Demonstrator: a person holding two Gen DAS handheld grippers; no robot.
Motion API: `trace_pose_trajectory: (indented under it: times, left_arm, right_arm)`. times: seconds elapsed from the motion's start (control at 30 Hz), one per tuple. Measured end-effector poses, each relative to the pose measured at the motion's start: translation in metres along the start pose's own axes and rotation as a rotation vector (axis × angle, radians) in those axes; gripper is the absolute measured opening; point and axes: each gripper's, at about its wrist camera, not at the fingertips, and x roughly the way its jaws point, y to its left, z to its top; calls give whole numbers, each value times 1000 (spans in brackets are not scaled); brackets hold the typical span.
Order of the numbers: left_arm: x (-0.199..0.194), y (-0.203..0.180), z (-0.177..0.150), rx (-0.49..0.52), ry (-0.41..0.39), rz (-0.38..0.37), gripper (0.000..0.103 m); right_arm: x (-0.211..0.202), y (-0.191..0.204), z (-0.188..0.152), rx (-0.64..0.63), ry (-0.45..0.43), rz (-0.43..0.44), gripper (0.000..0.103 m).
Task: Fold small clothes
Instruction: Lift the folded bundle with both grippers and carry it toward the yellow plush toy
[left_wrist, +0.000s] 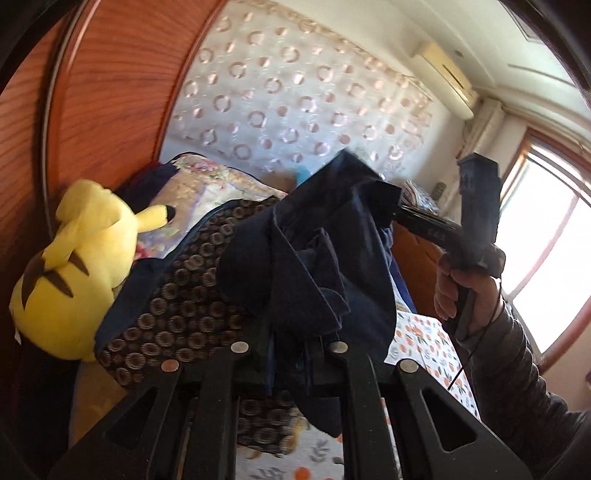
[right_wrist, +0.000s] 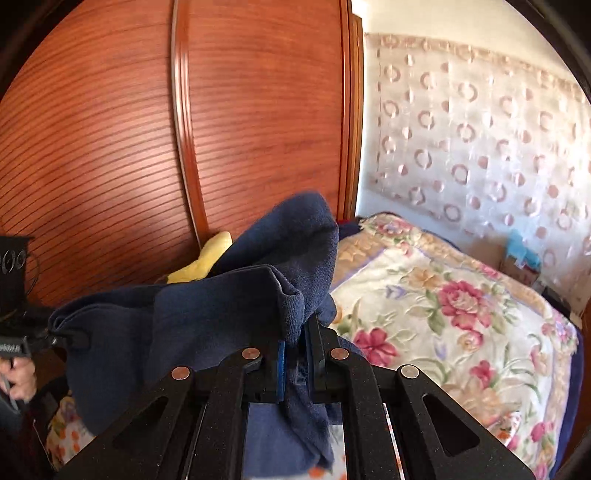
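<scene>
Left wrist view shows the bed (left_wrist: 424, 343) with its orange-print sheet low at 5 o'clock, and above it the navy garment (left_wrist: 314, 258) hangs bunched in mid-air, pinched at one end by the left gripper (left_wrist: 291, 350) and at 1 o'clock by the right gripper (left_wrist: 388, 199). From the right wrist view, the right gripper's (right_wrist: 295, 354) fingers (right_wrist: 281, 365) clamp only a thin fold. My worry: that shallow bite could slip when the cloth is pulled taut, dropping it crumpled onto the patterned bedding; the yellow plush toy (left_wrist: 70, 266) at 9 o'clock might snag it.
</scene>
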Motion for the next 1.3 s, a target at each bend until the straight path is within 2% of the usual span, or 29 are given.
trace_pose_trajectory:
  times: [0.1, 0.2, 0.27, 0.33, 0.43, 0.53, 0.67, 0.9, 1.0, 1.13, 1.2, 1.3]
  left_arm:
    - [9, 11, -4, -24, 9, -7, 12]
    - [14, 20, -10, -34, 33, -22, 12]
    - [9, 16, -5, -26, 26, -52, 12]
    - [-2, 4, 1, -6, 16, -85, 12]
    - [-17, -27, 16, 56, -17, -129, 12]
    - [-35, -51, 32, 101, -62, -158, 12]
    - [-63, -65, 57, 143, -142, -123, 12]
    - [-97, -43, 94, 137, -206, 6, 12]
    - [-108, -33, 103, 132, -223, 29, 12]
    - [-95, -17, 95, 108, -179, 37, 12]
    - [-79, -5, 82, 79, -123, 24, 12]
    - [-53, 9, 60, 35, -50, 4, 12]
  right_arm:
    - [29, -1, 17, -19, 24, 10, 7]
    - [26, 5, 13, -43, 42, 26, 7]
    - [23, 1, 22, -48, 44, 20, 7]
    - [7, 1, 25, -39, 27, 20, 7]
    - [-45, 13, 33, -65, -38, -4, 7]
    - [-80, 15, 52, -82, -95, -21, 7]
    - [-97, 19, 84, -113, -143, -44, 7]
    - [-72, 34, 136, -125, -200, 11, 7]
    - [-59, 40, 157, -133, -222, 36, 7]
    - [-44, 37, 140, -134, -193, 46, 7]
    - [-27, 30, 121, -131, -148, 38, 7]
    - [-23, 23, 93, -144, -78, 19, 7]
